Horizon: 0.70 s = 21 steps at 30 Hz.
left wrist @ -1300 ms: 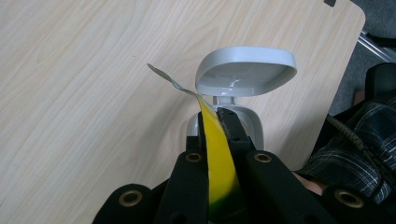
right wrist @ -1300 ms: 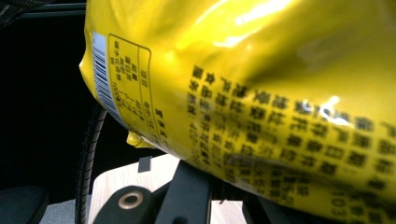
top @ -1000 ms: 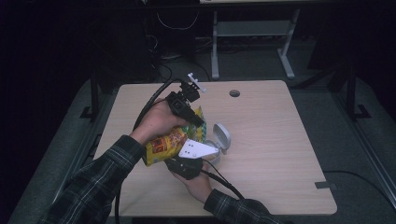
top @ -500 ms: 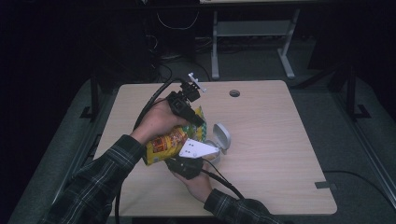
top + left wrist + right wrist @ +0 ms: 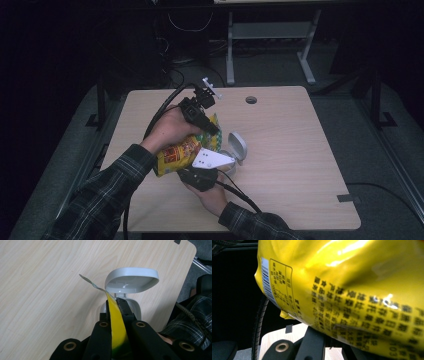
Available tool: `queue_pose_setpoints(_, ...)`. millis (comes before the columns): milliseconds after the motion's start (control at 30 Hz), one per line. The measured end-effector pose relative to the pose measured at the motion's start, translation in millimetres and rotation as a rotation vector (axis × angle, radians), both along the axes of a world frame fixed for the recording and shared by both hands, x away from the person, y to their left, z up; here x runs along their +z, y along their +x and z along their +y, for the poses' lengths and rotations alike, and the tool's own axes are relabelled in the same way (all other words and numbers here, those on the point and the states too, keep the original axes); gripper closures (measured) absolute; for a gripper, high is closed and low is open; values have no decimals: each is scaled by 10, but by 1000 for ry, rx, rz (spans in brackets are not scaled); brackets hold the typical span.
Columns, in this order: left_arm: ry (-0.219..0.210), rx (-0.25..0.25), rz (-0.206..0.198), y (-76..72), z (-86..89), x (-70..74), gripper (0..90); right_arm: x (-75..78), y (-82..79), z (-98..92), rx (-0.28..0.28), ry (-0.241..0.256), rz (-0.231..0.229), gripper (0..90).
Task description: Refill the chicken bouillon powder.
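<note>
yellow snack bag [image 5: 352, 290] close-up w/ barcode, black text, table [image 5: 272, 336] edge below

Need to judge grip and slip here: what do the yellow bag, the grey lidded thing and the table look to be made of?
The bag looks like glossy plastic film: bright glare, soft creases, and a silvery inside where its edge curls. The grey container seems smooth moulded plastic with a faint sheen on its open lid. The table looks like pale wood-grain laminate, matt, though real wood can't be ruled out.

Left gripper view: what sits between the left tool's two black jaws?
A thin edge of the yellow snack bag, pinched between the jaws of the left tool. Just beyond stands the grey open-lidded container.
</note>
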State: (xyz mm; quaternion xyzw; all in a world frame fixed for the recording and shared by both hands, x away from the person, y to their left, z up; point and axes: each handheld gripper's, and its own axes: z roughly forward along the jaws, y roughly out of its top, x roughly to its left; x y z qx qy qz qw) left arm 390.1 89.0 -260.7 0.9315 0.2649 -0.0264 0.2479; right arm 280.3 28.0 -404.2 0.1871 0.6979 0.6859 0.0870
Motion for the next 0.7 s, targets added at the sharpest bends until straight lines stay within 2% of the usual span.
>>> queue_pose_setpoints(700,9,-5,-4,1,-23,12,900,15,1,-11,-2,8,1,898)
